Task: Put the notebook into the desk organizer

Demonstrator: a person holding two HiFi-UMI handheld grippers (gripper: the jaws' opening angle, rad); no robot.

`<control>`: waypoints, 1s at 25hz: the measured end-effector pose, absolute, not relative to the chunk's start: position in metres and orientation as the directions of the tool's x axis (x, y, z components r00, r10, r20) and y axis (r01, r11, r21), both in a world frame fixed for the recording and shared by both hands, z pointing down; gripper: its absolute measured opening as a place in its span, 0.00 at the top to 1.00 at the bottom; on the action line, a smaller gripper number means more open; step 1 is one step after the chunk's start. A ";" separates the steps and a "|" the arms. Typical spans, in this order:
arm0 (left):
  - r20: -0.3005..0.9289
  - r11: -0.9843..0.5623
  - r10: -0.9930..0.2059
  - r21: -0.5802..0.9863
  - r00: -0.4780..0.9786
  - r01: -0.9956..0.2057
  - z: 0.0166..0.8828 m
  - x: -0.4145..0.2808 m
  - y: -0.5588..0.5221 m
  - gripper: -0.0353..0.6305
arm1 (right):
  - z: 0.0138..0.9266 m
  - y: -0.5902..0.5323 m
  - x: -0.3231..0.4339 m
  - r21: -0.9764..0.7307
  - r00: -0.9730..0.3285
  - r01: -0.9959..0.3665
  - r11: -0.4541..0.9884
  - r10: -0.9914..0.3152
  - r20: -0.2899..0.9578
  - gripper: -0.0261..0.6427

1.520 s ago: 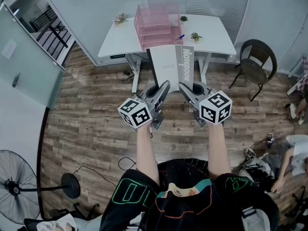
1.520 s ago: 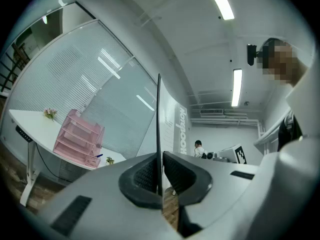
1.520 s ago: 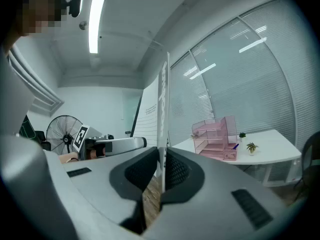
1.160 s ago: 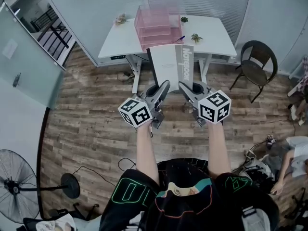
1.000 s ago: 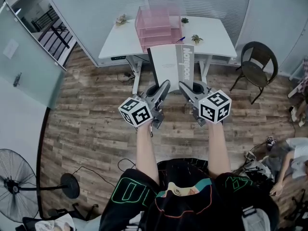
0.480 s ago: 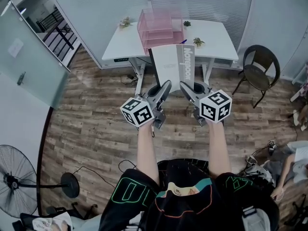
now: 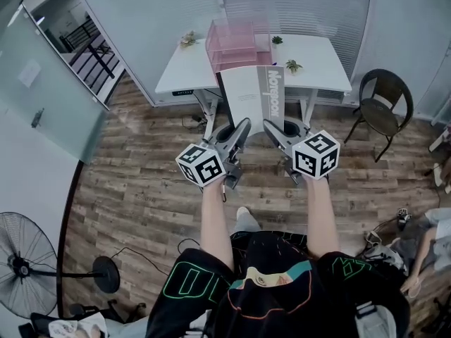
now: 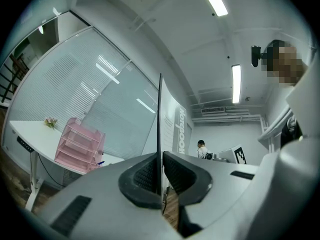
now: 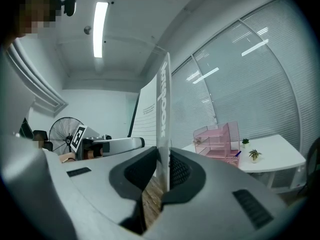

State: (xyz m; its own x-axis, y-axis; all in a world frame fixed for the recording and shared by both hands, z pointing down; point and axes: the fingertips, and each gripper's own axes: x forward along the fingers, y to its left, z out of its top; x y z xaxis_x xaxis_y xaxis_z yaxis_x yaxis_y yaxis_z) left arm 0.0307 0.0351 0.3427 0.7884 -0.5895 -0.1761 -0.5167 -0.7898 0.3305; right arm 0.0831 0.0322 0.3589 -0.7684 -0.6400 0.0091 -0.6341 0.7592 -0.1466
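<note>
I hold a white-and-grey notebook (image 7: 255,96) between both grippers, out in front of me above the wooden floor. My left gripper (image 7: 239,127) is shut on its left edge, where the notebook (image 8: 160,129) shows edge-on between the pads. On the grey spine side my right gripper (image 7: 271,129) is shut too, with the notebook (image 9: 162,114) rising from its jaws. The pink desk organizer (image 7: 238,45) stands on the white desk (image 7: 317,55) beyond the notebook; it also shows as the pink organizer (image 8: 79,145) at the left and the pink organizer (image 9: 219,139) at the right.
Small potted plants (image 7: 293,66) and a blue pen sit on the desk. A black chair (image 7: 380,108) stands right of the desk, a floor fan (image 7: 28,282) at the lower left. A glass partition (image 7: 49,97) runs along the left. A person (image 7: 433,231) sits at the right edge.
The desk and organizer have shifted slightly right and up in the head view as the head moved; the grippers and notebook keep the same pose. A foot now shows below the left gripper.
</note>
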 end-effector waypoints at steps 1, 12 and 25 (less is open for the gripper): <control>-0.179 -0.794 -0.585 0.327 0.791 -0.513 0.342 0.031 0.034 0.93 | 0.358 0.031 0.084 -0.143 -0.767 -0.636 0.759 -0.641 0.006 0.91; -0.195 -0.821 -0.545 0.319 0.815 -0.473 0.346 0.036 -0.020 0.93 | 0.361 -0.022 0.089 -0.132 -0.741 -0.666 0.734 -0.672 0.001 0.91; -0.135 -0.768 -0.580 0.419 0.804 -0.484 0.389 -0.013 -0.143 0.93 | 0.405 -0.141 0.040 -0.192 -0.724 -0.686 0.702 -0.685 0.078 0.91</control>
